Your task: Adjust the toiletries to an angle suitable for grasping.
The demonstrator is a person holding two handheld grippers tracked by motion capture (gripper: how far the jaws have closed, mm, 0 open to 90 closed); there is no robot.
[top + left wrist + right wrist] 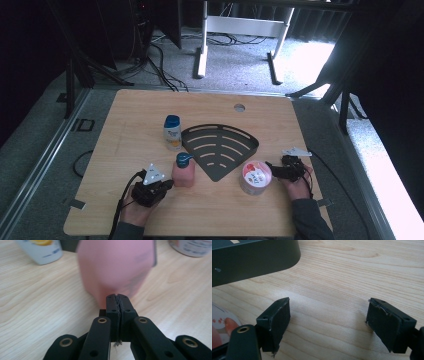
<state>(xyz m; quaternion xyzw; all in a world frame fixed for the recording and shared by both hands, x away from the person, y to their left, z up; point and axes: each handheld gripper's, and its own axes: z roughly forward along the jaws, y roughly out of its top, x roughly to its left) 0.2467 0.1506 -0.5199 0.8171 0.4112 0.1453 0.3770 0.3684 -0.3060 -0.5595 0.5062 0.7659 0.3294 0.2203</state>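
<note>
A pink bottle (183,173) with a blue pump top stands near the table's front, left of a black fan-shaped rack (220,146). My left gripper (169,184) is shut with nothing between its jaws, its tips right at the bottle's left side; in the left gripper view the pink bottle (116,266) looms blurred just beyond my left gripper (117,297). My right gripper (272,166) stands open beside a round tub (255,177) with a red and white lid. The right gripper view has my right gripper (328,320) open over bare wood, the tub (222,328) at lower left.
A white bottle (172,132) with a blue cap and orange label stands left of the rack; its base (41,251) is seen in the left gripper view. The rack's edge (254,260) is at top left in the right gripper view. A round hole (239,107) is near the far edge.
</note>
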